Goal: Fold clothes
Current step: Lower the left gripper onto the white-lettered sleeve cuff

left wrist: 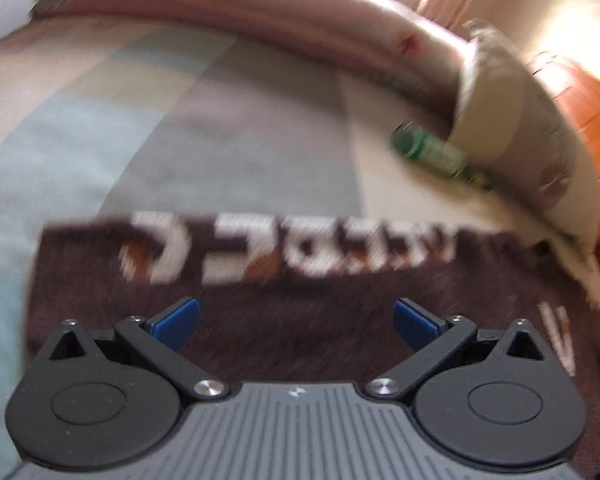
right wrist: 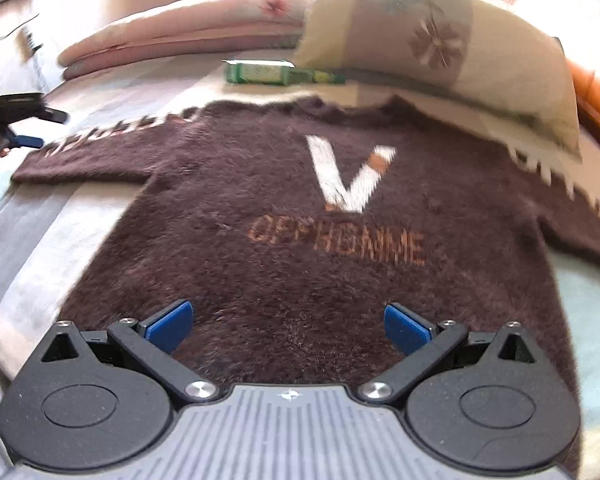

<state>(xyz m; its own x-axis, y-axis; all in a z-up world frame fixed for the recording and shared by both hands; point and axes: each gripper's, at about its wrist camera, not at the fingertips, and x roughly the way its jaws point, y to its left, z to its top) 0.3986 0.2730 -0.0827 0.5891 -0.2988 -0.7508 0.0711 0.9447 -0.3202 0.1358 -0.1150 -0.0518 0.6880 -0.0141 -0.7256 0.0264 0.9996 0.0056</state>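
Observation:
A dark brown fuzzy sweater lies flat on the bed, front up, with a white V and orange lettering on the chest. Both sleeves spread sideways. My right gripper hovers open over the sweater's lower hem, blue pads wide apart and nothing between them. My left gripper is open above the left sleeve, which carries large white letters. In the right wrist view the left gripper shows at the far left, by the sleeve end, with a hand on it.
A striped bedsheet in pale blue, grey and cream covers the bed. A green bottle lies beyond the collar. A cream pillow rests over the right shoulder area. A rolled pink quilt lines the far side.

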